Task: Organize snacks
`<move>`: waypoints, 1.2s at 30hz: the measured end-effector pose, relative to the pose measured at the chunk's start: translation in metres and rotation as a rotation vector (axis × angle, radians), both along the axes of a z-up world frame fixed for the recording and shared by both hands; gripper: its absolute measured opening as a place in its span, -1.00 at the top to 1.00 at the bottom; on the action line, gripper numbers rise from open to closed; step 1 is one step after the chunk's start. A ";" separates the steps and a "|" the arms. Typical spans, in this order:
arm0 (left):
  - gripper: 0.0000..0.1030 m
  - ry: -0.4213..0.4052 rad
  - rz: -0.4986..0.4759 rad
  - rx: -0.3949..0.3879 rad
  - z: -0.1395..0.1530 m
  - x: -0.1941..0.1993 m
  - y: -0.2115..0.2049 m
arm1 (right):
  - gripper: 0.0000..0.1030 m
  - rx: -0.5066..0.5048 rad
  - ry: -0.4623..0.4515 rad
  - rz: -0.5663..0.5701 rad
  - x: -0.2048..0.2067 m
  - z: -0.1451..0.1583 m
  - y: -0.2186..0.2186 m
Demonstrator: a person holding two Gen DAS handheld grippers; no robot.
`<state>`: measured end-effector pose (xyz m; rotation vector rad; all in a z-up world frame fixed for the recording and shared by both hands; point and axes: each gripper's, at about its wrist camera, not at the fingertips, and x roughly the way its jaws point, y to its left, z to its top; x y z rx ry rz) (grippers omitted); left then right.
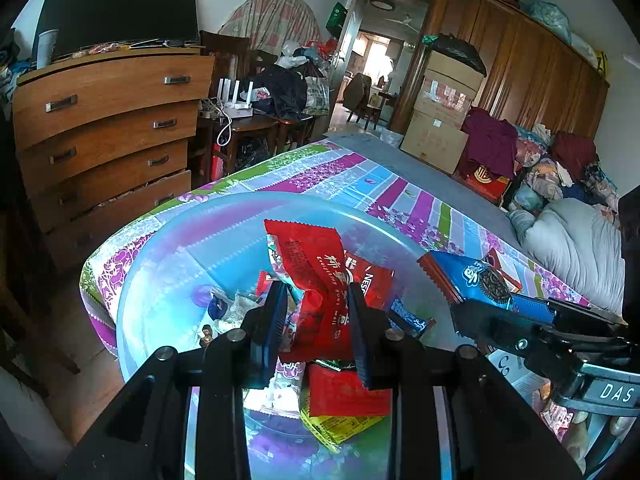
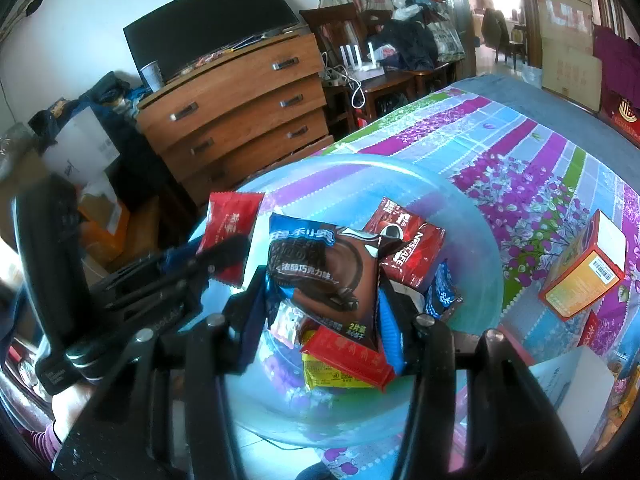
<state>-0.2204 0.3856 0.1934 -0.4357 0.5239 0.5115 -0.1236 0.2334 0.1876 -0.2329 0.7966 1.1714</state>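
A clear plastic bowl (image 1: 168,264) sits on the flowered tablecloth and holds several snack packets, among them a Nescafe sachet (image 2: 412,256) and a yellow packet (image 2: 336,376). My left gripper (image 1: 316,320) is shut on a red snack packet (image 1: 316,272) and holds it over the bowl. My right gripper (image 2: 324,312) is shut on a blue and brown Oreo packet (image 2: 328,276), also over the bowl (image 2: 476,240). The Oreo packet shows in the left wrist view (image 1: 476,276) at the bowl's right rim. The red packet shows in the right wrist view (image 2: 230,232).
An orange and red box (image 2: 584,272) lies on the tablecloth (image 2: 520,152) right of the bowl. A white paper (image 2: 572,392) lies near the front right. A wooden dresser (image 1: 104,128) stands beyond the table's left. Bedding (image 1: 576,248) is piled at right.
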 end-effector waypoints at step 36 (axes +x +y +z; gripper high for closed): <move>0.16 -0.036 -0.108 0.064 0.038 0.002 -0.071 | -0.43 0.026 -0.033 -0.217 -0.043 -0.035 -0.185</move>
